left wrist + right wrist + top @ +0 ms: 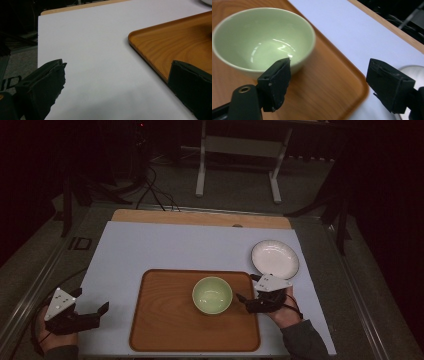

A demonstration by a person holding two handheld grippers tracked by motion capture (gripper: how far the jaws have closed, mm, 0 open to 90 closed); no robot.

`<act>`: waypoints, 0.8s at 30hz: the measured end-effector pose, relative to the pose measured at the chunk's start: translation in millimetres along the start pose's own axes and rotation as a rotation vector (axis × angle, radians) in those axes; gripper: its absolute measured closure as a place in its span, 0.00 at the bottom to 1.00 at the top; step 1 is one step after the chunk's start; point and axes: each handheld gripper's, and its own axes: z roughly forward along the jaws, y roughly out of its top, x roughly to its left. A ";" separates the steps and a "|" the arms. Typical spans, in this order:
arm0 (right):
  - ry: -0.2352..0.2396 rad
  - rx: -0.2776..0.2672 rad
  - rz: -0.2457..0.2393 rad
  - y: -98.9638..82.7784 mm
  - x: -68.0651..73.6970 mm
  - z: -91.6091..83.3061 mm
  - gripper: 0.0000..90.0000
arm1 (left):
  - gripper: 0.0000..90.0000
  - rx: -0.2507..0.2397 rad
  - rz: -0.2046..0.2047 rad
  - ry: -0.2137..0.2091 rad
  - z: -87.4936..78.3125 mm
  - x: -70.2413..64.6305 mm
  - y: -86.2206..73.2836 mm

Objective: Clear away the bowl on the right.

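Observation:
A pale green bowl (212, 295) stands empty on a wooden tray (165, 320), right of the tray's middle. My right gripper (246, 287) hangs open just to the right of the bowl, over the tray's right edge, with nothing between its jaws. In the right gripper view the bowl (262, 37) sits beyond the left jaw, and the gripper (329, 62) stands apart from it above the tray (324, 87). A white plate (275, 259) lies on the mat behind the right hand. My left gripper (91, 300) is open and empty at the table's front left, left of the tray (175, 40).
A white mat (175, 245) covers the table, with a wooden strip along the far edge. The white plate's rim (409, 68) shows past the right jaw. A desk frame and cables stand on the dark floor beyond the table.

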 end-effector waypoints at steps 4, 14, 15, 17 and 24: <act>-0.049 -0.002 0.043 -10.4 -15.6 -9.2 0.21 | 0.01 -0.002 0.000 0.000 -0.2 0.1 0.0; -0.120 -0.004 0.095 -30.0 -39.5 -26.7 0.21 | 0.01 -0.003 0.001 -0.001 -0.2 0.0 0.2; -0.129 -0.005 0.112 -34.1 -43.8 -30.1 0.21 | 0.01 -0.003 0.002 -0.001 -0.4 0.1 0.1; -0.131 -0.004 0.120 -35.6 -45.0 -31.5 0.21 | 0.01 -0.003 0.003 -0.001 -0.4 0.2 0.2; -0.153 -0.006 0.153 -48.2 -51.9 -41.7 0.20 | 0.01 -0.007 0.004 -0.004 -0.7 -0.3 0.4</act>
